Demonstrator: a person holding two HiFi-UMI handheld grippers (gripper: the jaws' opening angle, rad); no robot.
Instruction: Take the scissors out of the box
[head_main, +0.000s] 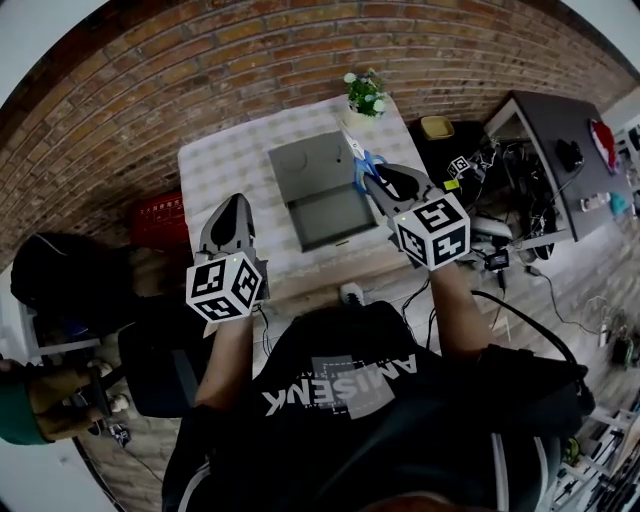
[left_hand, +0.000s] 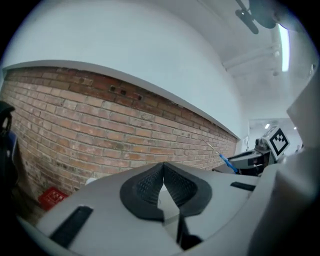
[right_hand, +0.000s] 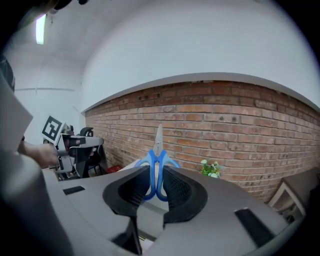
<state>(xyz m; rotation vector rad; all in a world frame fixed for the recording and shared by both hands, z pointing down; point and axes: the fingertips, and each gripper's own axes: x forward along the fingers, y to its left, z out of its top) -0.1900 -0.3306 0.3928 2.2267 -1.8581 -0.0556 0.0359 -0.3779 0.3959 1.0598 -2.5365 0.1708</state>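
Blue-handled scissors stand upright between the jaws of my right gripper, blades pointing up and away; the pads press on the handles. In the head view the scissors stick out past my right gripper, raised above the right edge of the grey open box on the checked table. My left gripper hangs raised over the table's near left part; its fingertips meet with nothing between them. From the left gripper view the scissors show far to the right.
A small potted plant stands at the table's far edge. A red crate lies on the floor left of the table. A desk with cables and gear is to the right. A brick wall runs behind.
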